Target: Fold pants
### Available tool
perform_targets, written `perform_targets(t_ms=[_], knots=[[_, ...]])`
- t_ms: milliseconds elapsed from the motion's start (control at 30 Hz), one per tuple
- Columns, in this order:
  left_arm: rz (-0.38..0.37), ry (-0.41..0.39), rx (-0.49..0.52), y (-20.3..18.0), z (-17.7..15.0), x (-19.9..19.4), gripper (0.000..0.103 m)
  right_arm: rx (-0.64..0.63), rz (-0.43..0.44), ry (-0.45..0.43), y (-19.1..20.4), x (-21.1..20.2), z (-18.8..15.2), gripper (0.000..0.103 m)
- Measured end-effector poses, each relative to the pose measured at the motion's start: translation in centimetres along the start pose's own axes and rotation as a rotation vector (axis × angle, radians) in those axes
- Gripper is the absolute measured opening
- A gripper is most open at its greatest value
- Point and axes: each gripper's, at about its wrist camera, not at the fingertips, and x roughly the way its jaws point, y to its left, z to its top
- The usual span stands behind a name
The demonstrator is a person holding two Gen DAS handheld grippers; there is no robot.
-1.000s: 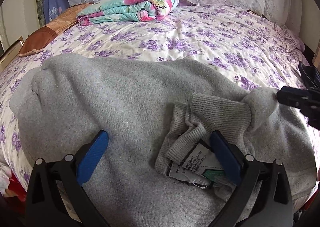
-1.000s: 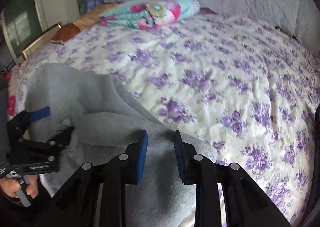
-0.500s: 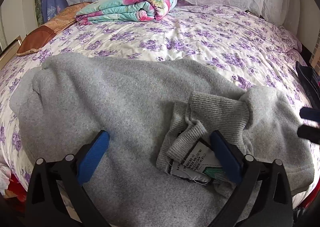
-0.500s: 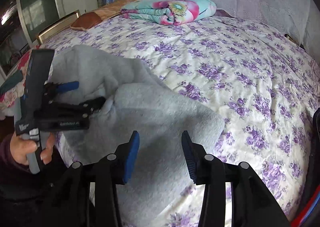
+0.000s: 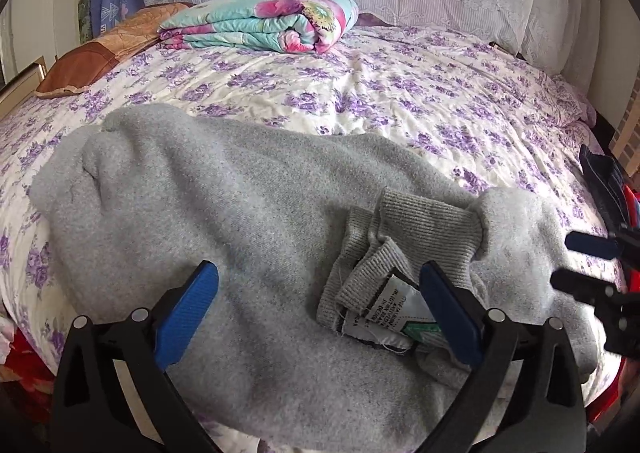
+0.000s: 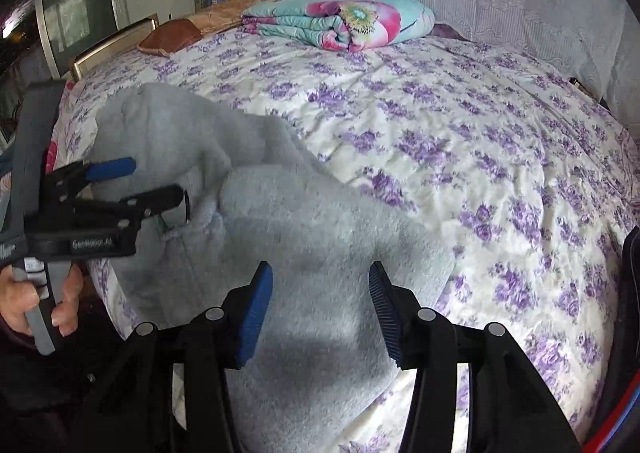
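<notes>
Grey fleece pants (image 5: 248, 237) lie folded in a thick bundle on the near part of the bed, on a white bedspread printed with purple flowers (image 5: 400, 101). The ribbed grey waistband (image 5: 400, 237) is turned up on top of the bundle, its white care label (image 5: 390, 303) showing.

Left tongs (image 5: 320, 317): pointed steeply down at the pants, blue pads spread wide, nothing gripped. The left pad hangs over plain fleece; the right pad sits at the edge of the label and ribbing, and contact cannot be told. In the right wrist view the left tongs (image 6: 156, 183) reach in from the left edge, tips at the fold of the bundle, and a hand (image 6: 36, 297) is wrapped around the grey handle below.

Right tongs (image 6: 320, 309): also tilted down, over the right end of the pants (image 6: 320, 253). Jaws about half apart and opening; fleece is seen below the gap, pads not pressing on it. In the left wrist view the right tongs (image 5: 580, 265) show at the far right, just off the bundle's end.

A folded turquoise and pink floral quilt (image 5: 264, 21) rests at the head of the bed, well apart from the pants.
</notes>
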Motion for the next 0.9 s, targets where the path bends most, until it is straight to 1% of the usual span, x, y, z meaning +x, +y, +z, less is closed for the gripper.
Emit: perform_targets(t_ms=[67,100,133,167,200,233,267,333,367,433,500,567,633,700,767,800,867,900], knots=[[0.039,-0.016,0.055,-1.0,-0.3,-0.5,0.098,0.034,0.059,-0.024,-0.7,0.5,1.7,0.051],[0.052,-0.004,0.078,-1.4,-0.4,-0.2,0.098,0.049,0.066,-0.018,-0.9,1.4,2.5,0.051],[0.06,0.022,0.087,-1.6,-0.6,0.6,0.098,0.054,0.048,0.002,-1.0,2.8,3.1,0.051],[0.052,0.048,0.071,-1.4,-0.7,1.4,0.099,0.055,0.02,0.046,-0.9,4.7,3.3,0.051],[0.035,0.049,0.046,-1.0,-0.8,1.8,0.099,0.059,0.007,0.113,-0.9,7.1,3.1,0.051],[0.028,0.044,0.036,-0.7,-0.7,2.0,0.099,0.07,0.012,0.128,-1.0,8.5,2.9,0.053],[0.026,0.045,0.034,-0.6,-0.7,2.0,0.099,0.073,0.01,0.103,-1.0,8.4,3.0,0.054],[0.005,0.043,0.028,-0.3,-0.7,1.7,0.098,0.078,0.004,0.103,-0.8,7.8,3.2,0.054],[-0.019,0.036,0.015,0.0,-0.8,1.2,0.098,0.084,0.003,0.086,-0.9,7.1,3.2,0.053],[-0.063,0.014,-0.025,0.9,-0.9,-0.1,0.098,0.098,-0.002,0.018,-1.0,5.5,2.7,0.054],[-0.062,-0.027,-0.065,2.3,-1.2,-1.9,0.098,0.113,-0.004,-0.066,-1.2,3.6,1.8,0.058],[-0.049,-0.062,-0.121,4.3,-1.6,-3.8,0.098,0.129,-0.017,-0.148,-1.6,1.9,0.4,0.078],[-0.037,-0.084,-0.199,7.2,-2.0,-5.6,0.098,0.154,-0.041,-0.206,-2.1,0.5,-1.2,0.084],[-0.021,-0.078,-0.297,10.6,-2.4,-6.5,0.098,0.199,-0.021,-0.234,-2.9,-0.4,-2.5,0.09],[-0.066,-0.036,-0.394,13.9,-2.6,-6.0,0.098,0.249,0.001,-0.228,-3.6,-0.7,-3.5,0.096],[-0.11,-0.004,-0.451,15.4,-2.7,-5.3,0.098,0.267,0.018,-0.214,-3.7,-0.7,-3.8,0.097],[-0.258,0.054,-0.559,17.2,-3.0,-3.5,0.098,0.292,0.051,-0.185,-3.7,-0.6,-4.1,0.099],[-0.31,0.077,-0.598,17.7,-3.0,-2.4,0.098,0.3,0.068,-0.186,-3.7,-0.6,-4.1,0.099]])
